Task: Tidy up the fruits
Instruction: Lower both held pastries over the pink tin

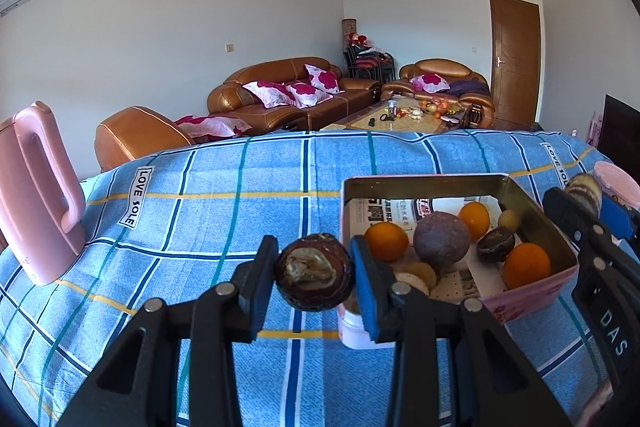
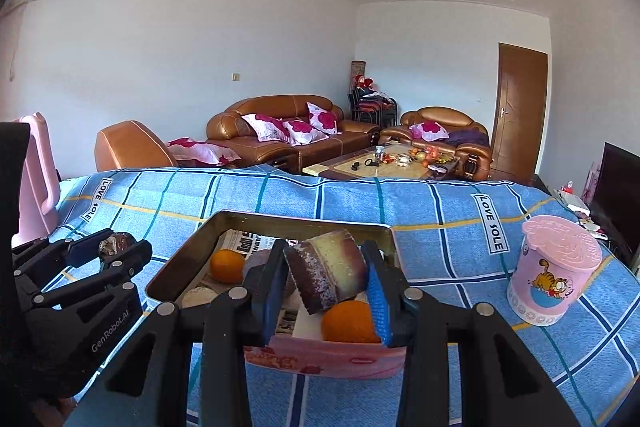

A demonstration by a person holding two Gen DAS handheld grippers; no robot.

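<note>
Left gripper [image 1: 314, 277] clamps a dark, shrivelled fruit [image 1: 314, 277] squarely between its pads, just left of the pink box [image 1: 532, 301]. Right gripper [image 2: 328, 281] pinches a cut fruit piece [image 2: 332, 273], possibly passion fruit, above the box's oranges [image 2: 350, 321].

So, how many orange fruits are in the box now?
3. One lies at the left side, one at the back, and one in the near right corner of the pink box. More may be hidden under other fruit.
</note>
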